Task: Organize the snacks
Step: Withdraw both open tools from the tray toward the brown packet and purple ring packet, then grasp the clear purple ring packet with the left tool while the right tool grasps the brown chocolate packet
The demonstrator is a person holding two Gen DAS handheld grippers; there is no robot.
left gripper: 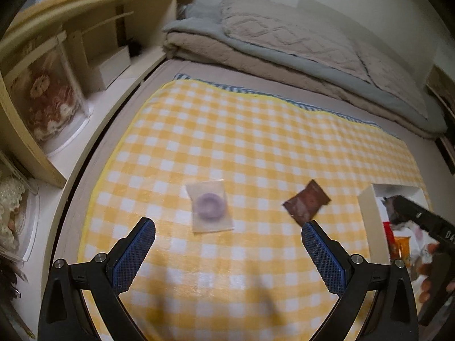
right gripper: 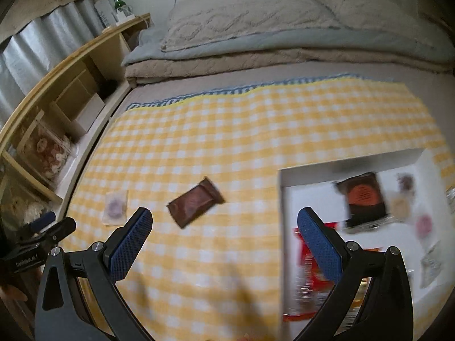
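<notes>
A clear packet with a purple ring snack lies on the yellow checked cloth, just ahead of my open, empty left gripper. A brown snack packet lies to its right. In the right wrist view the brown packet lies ahead and between the fingers of my open, empty right gripper, and the purple ring packet lies far left. A white box at the right holds several snack packets, among them a black and orange one.
Folded grey and beige bedding lies at the back of the bed. A wooden shelf unit with boxes and a doll case runs along the left. The white box stands at the cloth's right edge.
</notes>
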